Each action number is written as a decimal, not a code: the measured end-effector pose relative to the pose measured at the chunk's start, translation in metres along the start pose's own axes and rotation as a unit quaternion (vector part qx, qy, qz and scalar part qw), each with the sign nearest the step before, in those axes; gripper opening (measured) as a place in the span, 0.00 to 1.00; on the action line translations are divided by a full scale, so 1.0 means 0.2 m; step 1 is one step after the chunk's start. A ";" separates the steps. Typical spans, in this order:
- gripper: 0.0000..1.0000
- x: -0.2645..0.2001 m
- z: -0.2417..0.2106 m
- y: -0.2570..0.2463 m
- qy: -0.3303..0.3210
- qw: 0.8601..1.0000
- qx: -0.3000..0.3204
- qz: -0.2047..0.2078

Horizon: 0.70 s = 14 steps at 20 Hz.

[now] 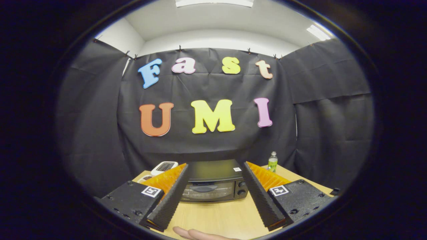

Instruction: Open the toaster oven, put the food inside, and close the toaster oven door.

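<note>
On the wooden worktop [220, 213], beyond the jaws and framed in the gap between them, stands the toaster oven [213, 181]. Its door is shut and faces the gripper [215, 170]; its long axis runs crosswise, with the door handle lying level along the front and two knobs stacked at the right end. The jaws stand wide apart and hold nothing. Left of the oven lies a small white device [164, 166]. A small bottle [273, 162] stands upright behind the oven's right corner. A person's fingers [196, 234] rest on the near edge.

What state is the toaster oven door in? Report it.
Shut: the toaster oven door stands flush, handle at top. The gripper is open, fingers apart.
</note>
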State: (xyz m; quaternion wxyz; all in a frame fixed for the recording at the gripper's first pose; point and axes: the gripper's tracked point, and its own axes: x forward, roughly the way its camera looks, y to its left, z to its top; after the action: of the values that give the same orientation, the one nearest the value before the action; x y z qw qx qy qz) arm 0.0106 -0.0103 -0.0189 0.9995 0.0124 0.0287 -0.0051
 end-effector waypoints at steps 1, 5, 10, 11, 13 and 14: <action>1.00 0.01 -0.01 0.02 -0.001 1.000 -0.003 0.005; 1.00 0.10 -0.08 0.07 0.002 1.000 -0.014 0.025; 1.00 0.31 -0.26 0.14 0.031 0.999 -0.004 0.035; 1.00 0.36 -0.31 0.14 0.041 0.999 0.001 0.033; 1.00 0.44 -0.41 0.15 0.064 0.998 0.003 0.030; 1.00 0.48 -0.44 0.15 0.072 0.997 0.005 0.029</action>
State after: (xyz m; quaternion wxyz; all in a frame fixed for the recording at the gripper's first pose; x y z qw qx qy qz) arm 0.1013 0.0208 -0.1124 0.9946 0.0181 0.0997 0.0246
